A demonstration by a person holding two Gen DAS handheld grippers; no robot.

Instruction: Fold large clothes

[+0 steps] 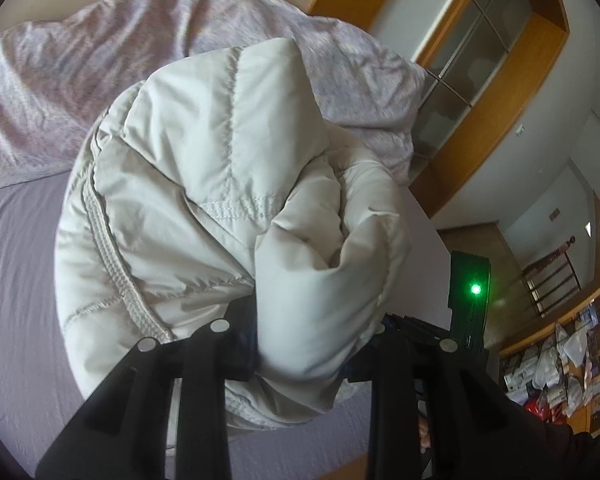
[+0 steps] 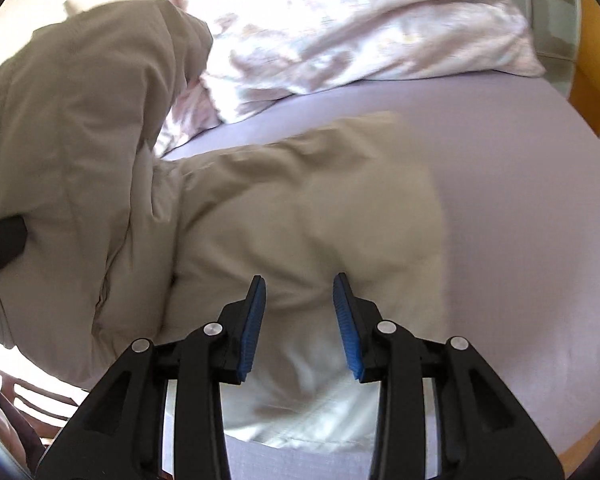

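Observation:
A pale beige padded jacket (image 1: 204, 184) lies on a lilac bed sheet (image 1: 16, 272). In the left wrist view my left gripper (image 1: 304, 336) is shut on a thick bunched fold of the jacket and holds it lifted; the fabric hides the fingertips. In the right wrist view the jacket (image 2: 300, 216) spreads over the sheet (image 2: 520, 200), with a raised part at the left. My right gripper (image 2: 299, 312) hangs just above the jacket's near part. Its blue pads (image 2: 256, 320) stand apart with nothing between them.
A crumpled floral duvet (image 1: 100, 80) lies at the head of the bed, also in the right wrist view (image 2: 340, 32). A wooden wardrobe frame (image 1: 492, 112) stands to the right. The other gripper's black body with a green light (image 1: 470, 300) is close by. Cluttered shelves (image 1: 560, 356) sit at the far right.

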